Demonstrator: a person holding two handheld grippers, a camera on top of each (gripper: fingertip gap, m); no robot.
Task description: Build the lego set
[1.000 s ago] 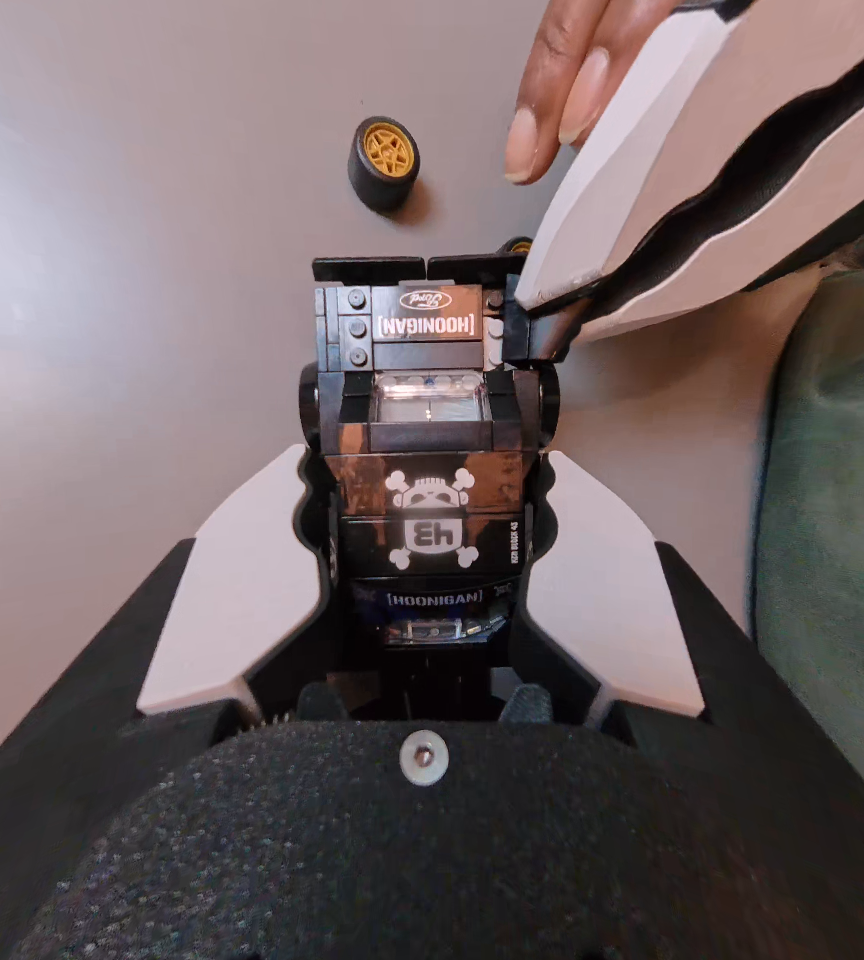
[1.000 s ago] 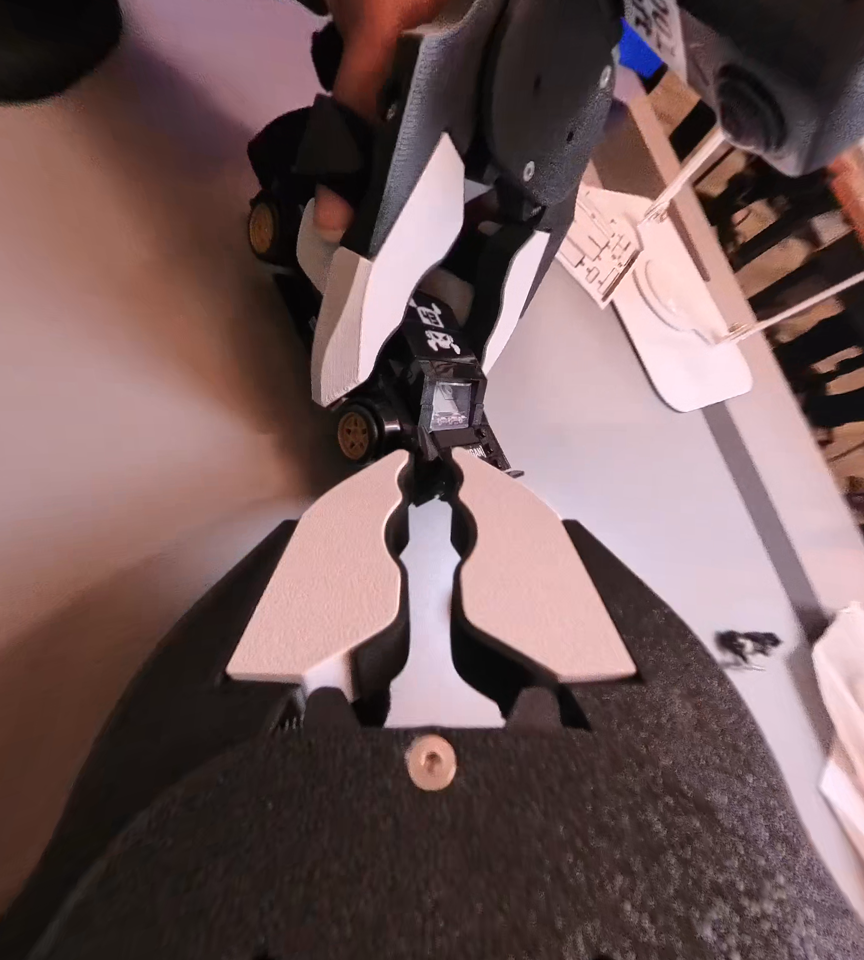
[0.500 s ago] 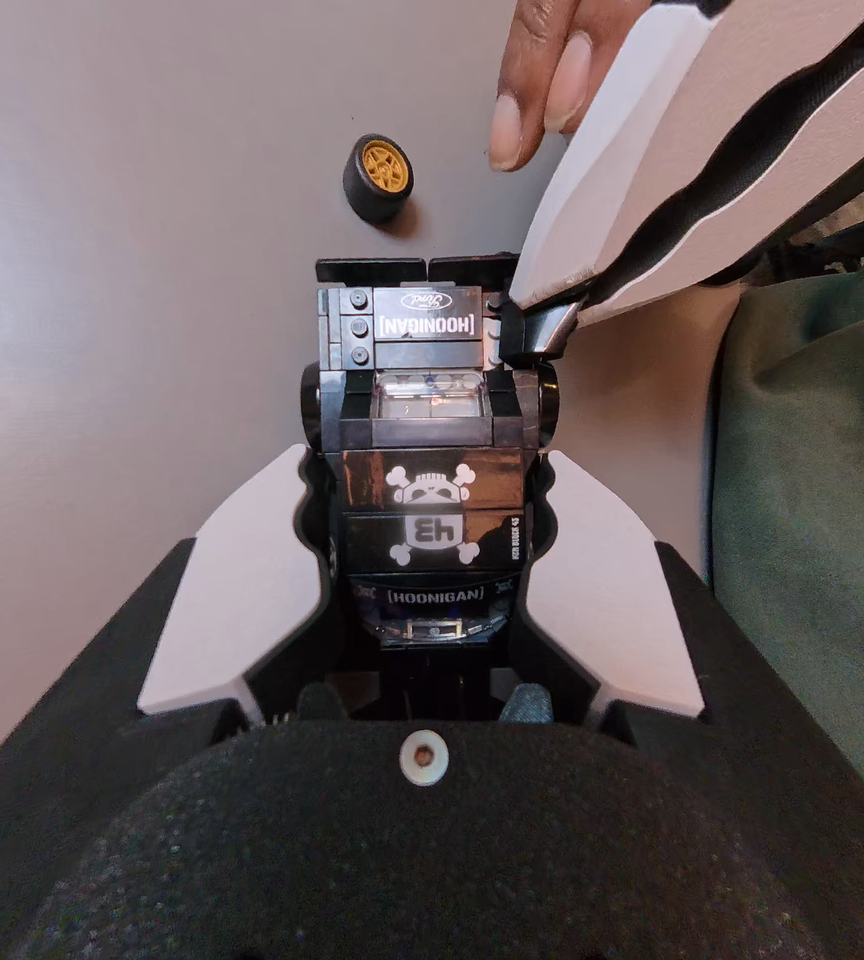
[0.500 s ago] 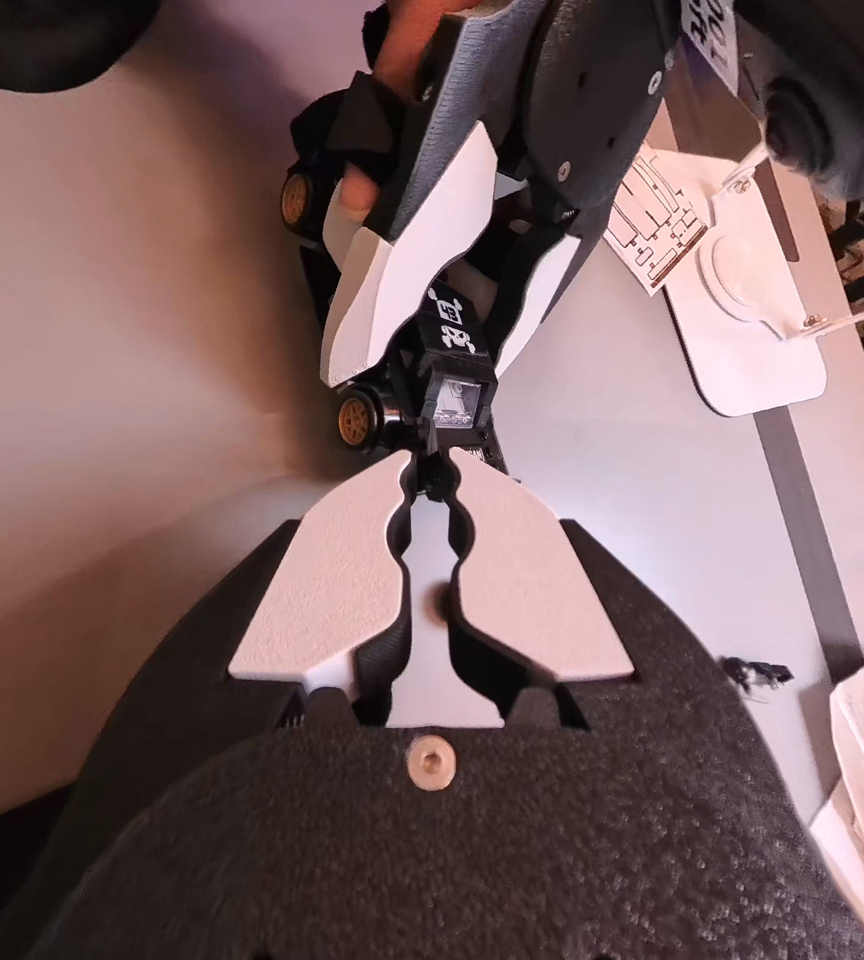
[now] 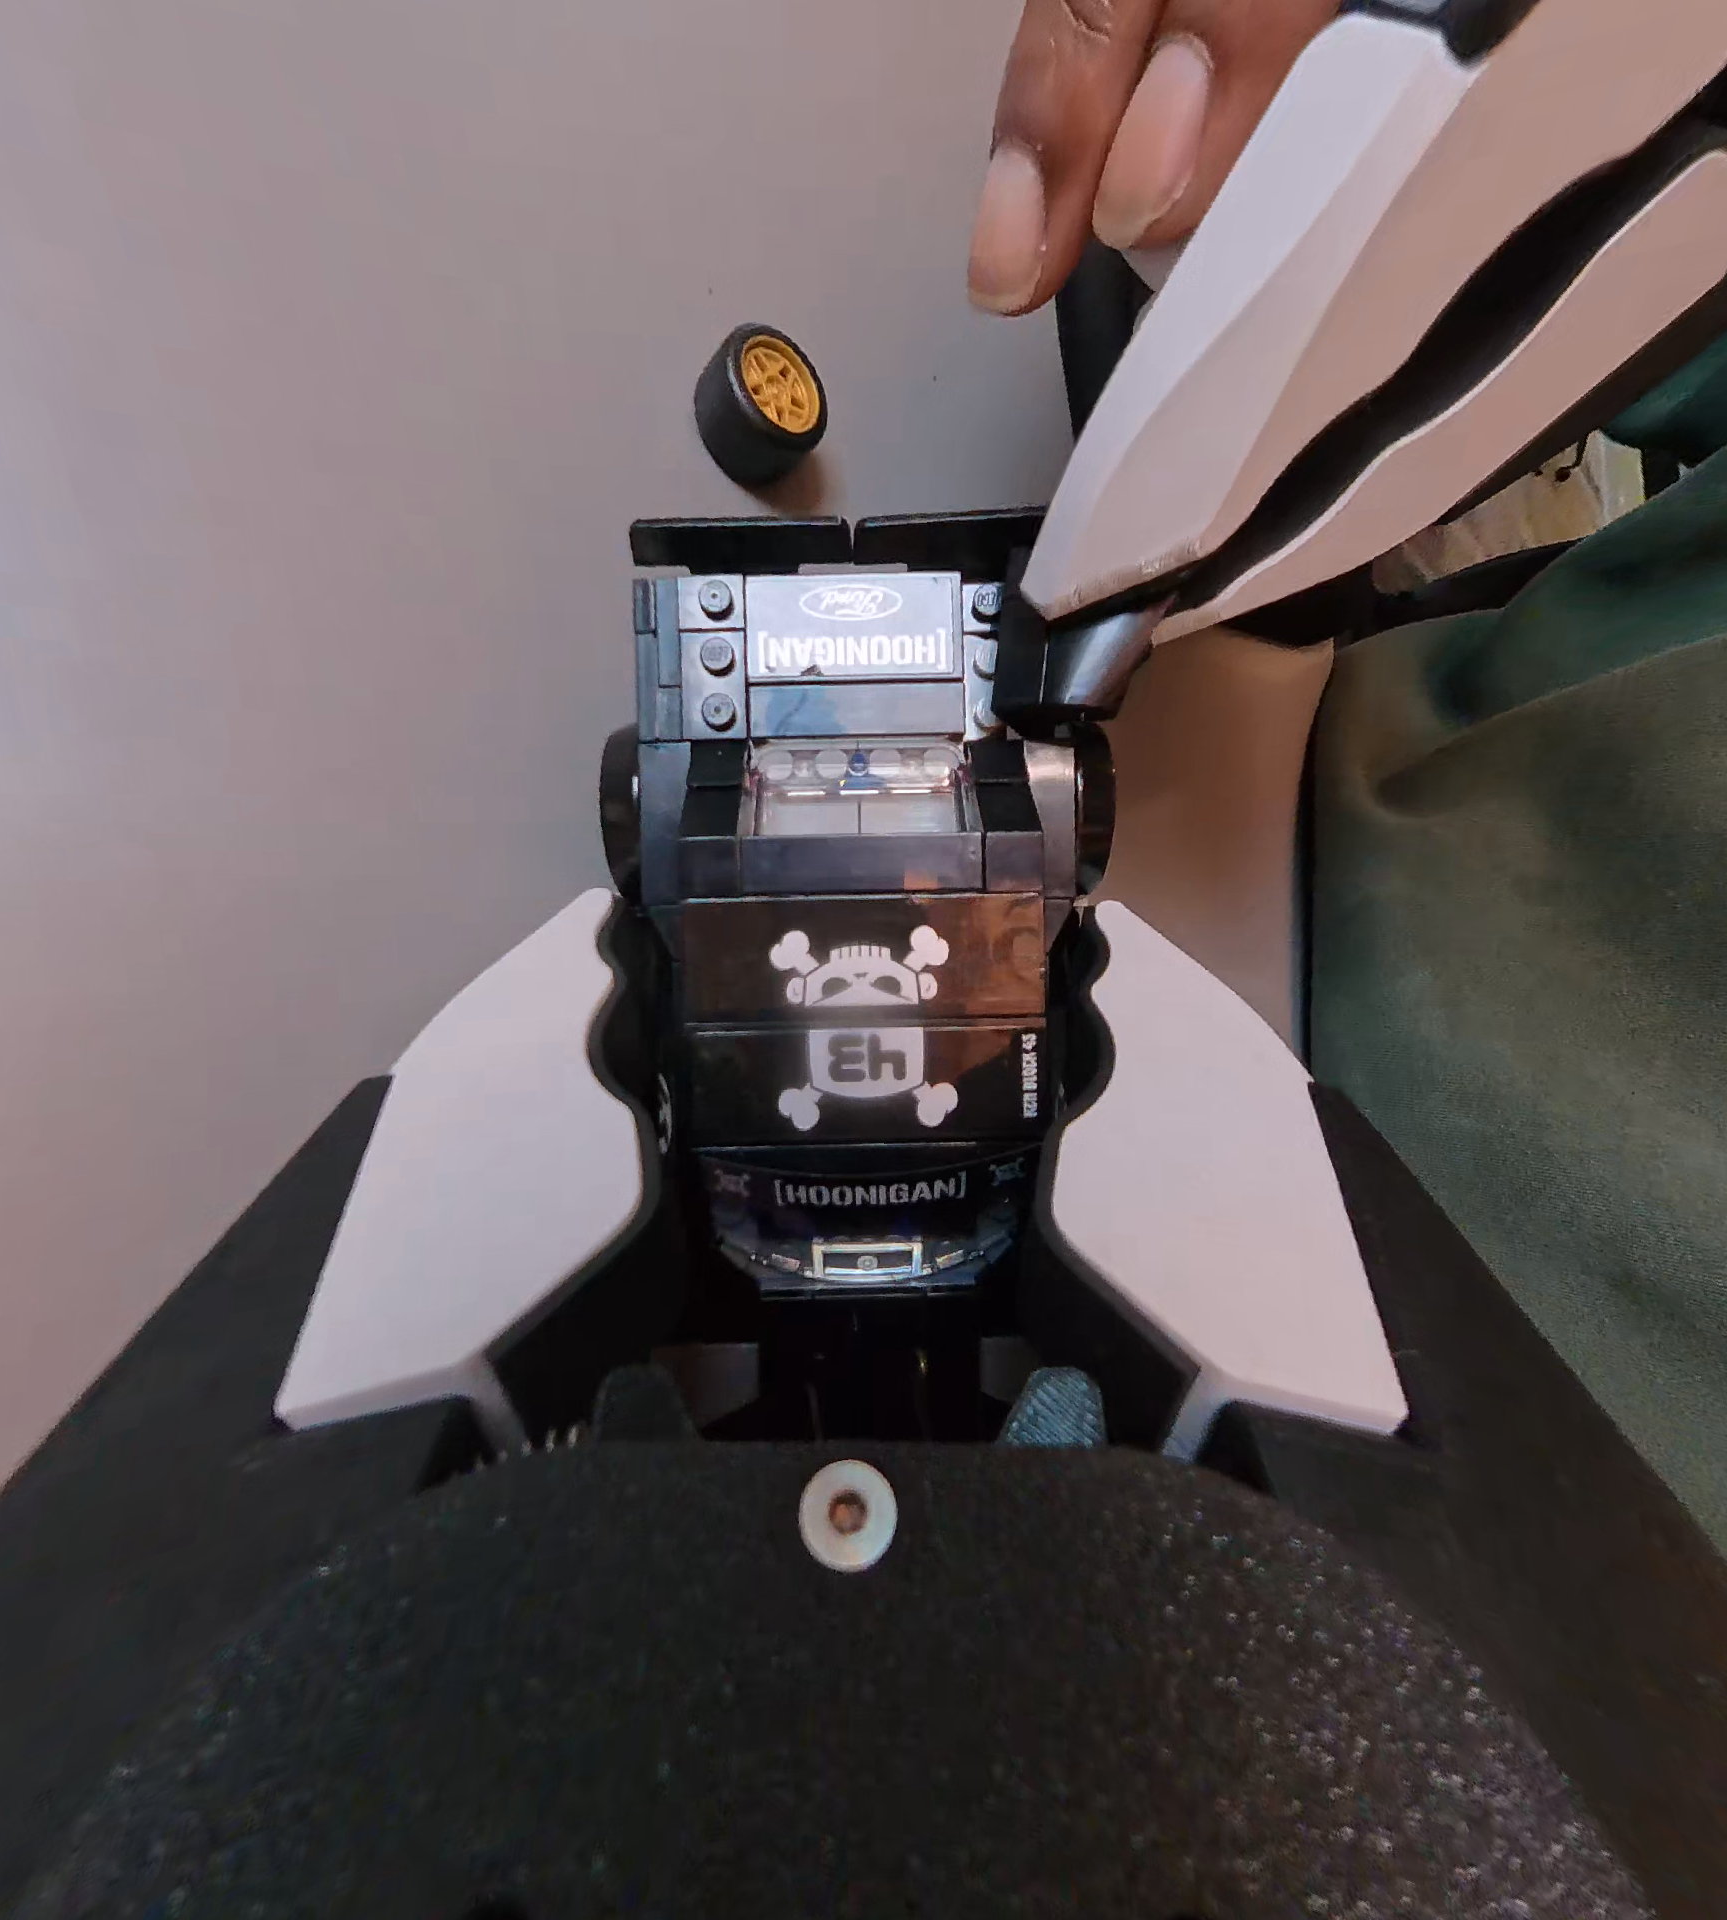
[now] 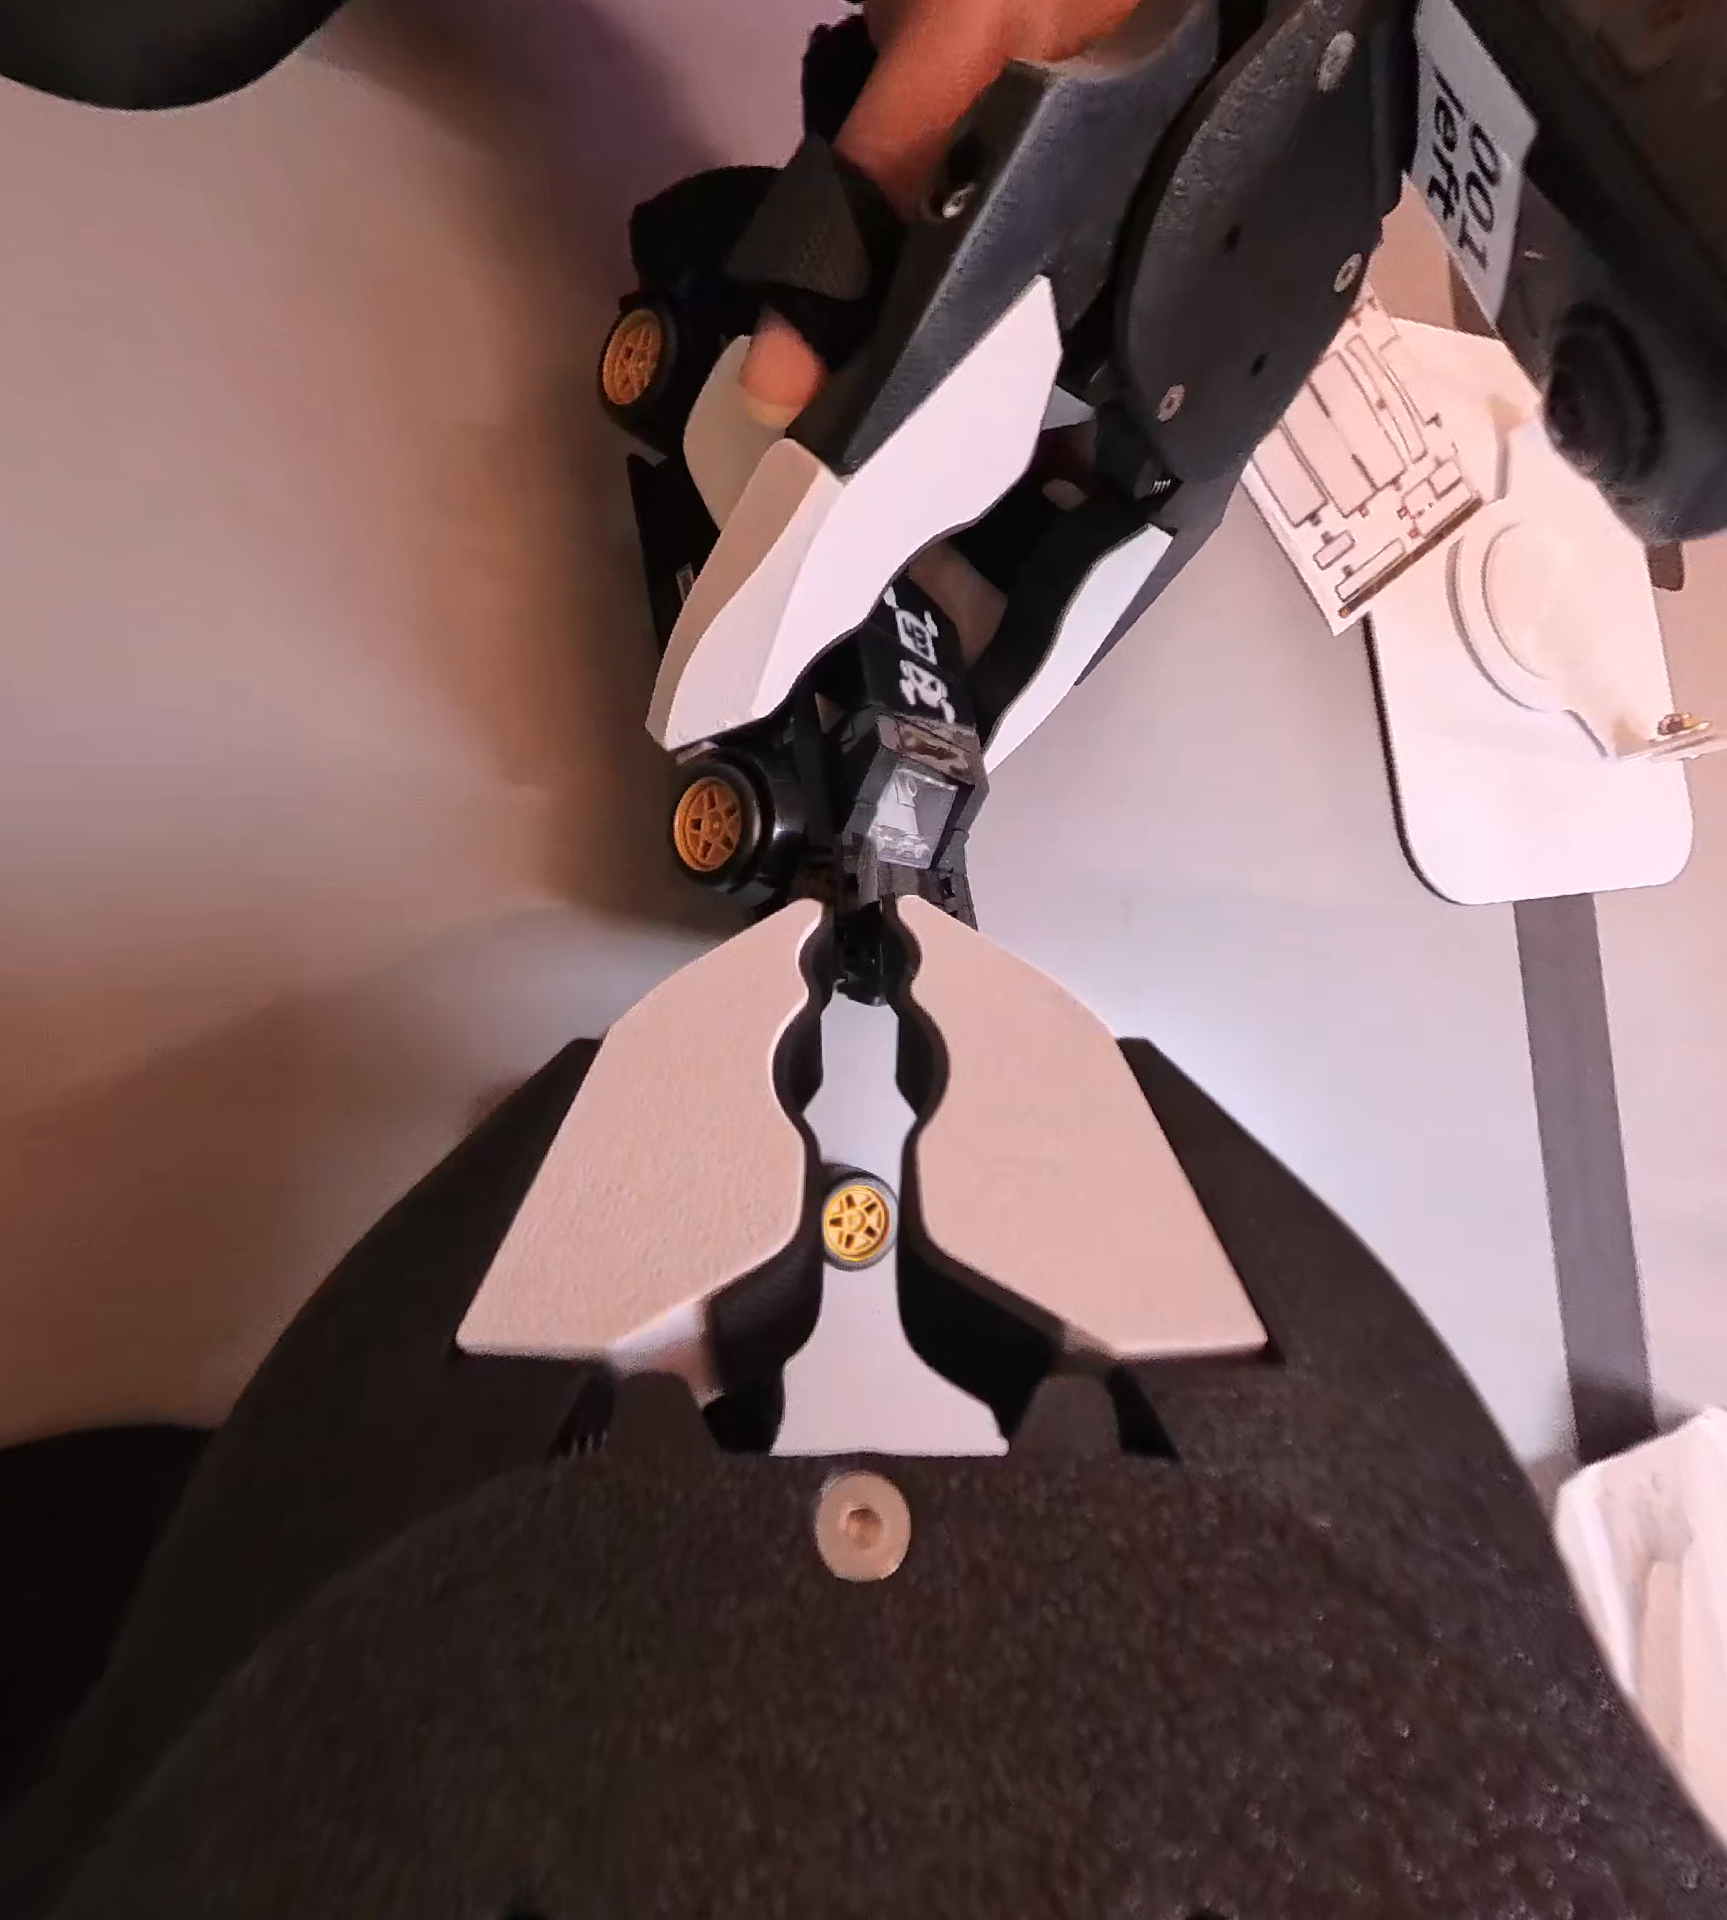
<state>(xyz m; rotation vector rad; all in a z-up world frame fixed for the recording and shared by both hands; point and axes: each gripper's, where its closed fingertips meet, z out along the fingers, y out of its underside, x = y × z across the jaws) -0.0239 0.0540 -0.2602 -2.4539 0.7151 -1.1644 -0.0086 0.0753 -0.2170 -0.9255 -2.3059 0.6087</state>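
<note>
A black lego car [image 5: 854,1081] with a skull sticker and gold-hubbed wheels sits between my left gripper's [image 5: 854,909] fingers, which are shut on its sides. My right gripper [image 5: 1108,623] reaches in from the upper right. It is shut on a small black piece [image 5: 1041,675] that touches the car's far right corner. In the right wrist view my right gripper [image 6: 864,914] pinches that piece [image 6: 864,951] against the car's end [image 6: 906,821], with the left gripper [image 6: 838,738] beyond it. A loose black wheel [image 5: 760,400] with a gold hub lies on the table. It also shows between the right fingers in the right wrist view [image 6: 857,1216].
A person's fingers [image 5: 1067,156] rest along the right gripper. A green cloth [image 5: 1565,935] lies at the right. A white board with a printed sheet [image 6: 1524,727], a dark tape strip [image 6: 1586,1143] and white paper [image 6: 1711,1610] are on the grey table. The left gripper's tips are roughly 6 cm from the right gripper's.
The right gripper has stayed shut on the black piece at the car's corner. The right wrist view has tilted, so the loose wheel now shows between its fingers. The left grip is unchanged.
</note>
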